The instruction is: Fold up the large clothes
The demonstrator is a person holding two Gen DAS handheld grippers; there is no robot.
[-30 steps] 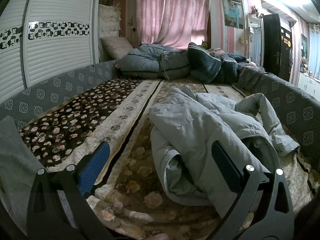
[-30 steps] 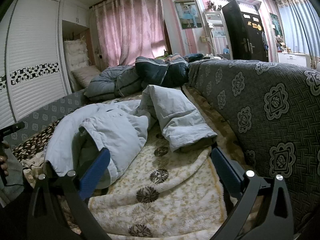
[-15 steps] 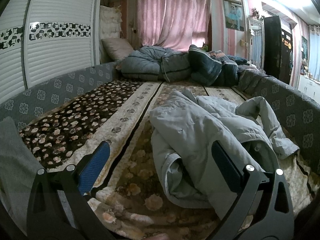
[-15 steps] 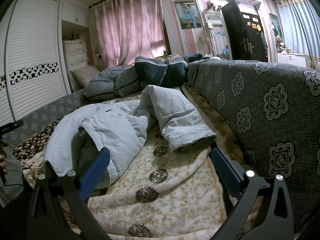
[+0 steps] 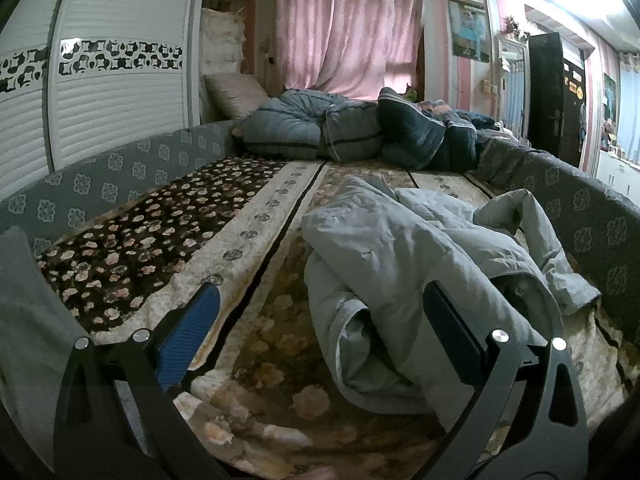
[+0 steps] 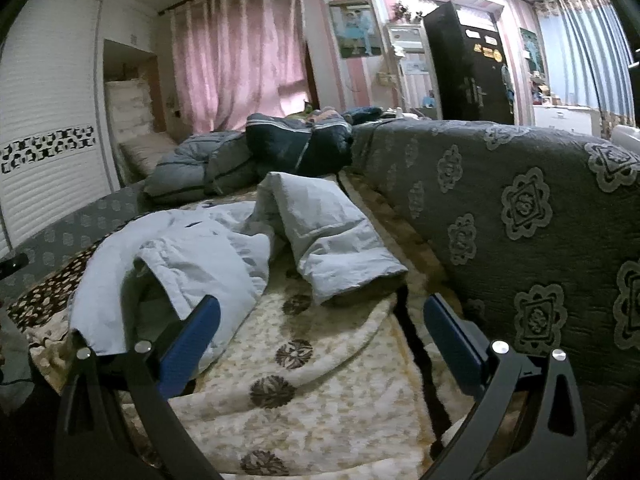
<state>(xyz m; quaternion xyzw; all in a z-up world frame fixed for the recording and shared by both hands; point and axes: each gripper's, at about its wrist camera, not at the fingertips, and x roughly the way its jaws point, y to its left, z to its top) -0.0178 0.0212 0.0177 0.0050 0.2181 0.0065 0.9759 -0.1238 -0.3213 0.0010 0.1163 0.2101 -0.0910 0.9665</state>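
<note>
Little has changed: I've only eased both views nearer. The coat (image 5: 404,256) lies crumpled on the bed (image 5: 224,240); left tongs (image 5: 320,332) and right tongs (image 6: 320,336) are released, so folding hasn't begun.

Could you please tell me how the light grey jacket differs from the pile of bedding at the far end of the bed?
The light grey jacket is pale and plain, while the pile of bedding is darker blue-grey with thin stripes. The jacket lies crumpled near both tools with a sleeve trailing out; the bedding is bundled far off below the pink curtain. Both rest unfolded on the floral blanket.
</note>
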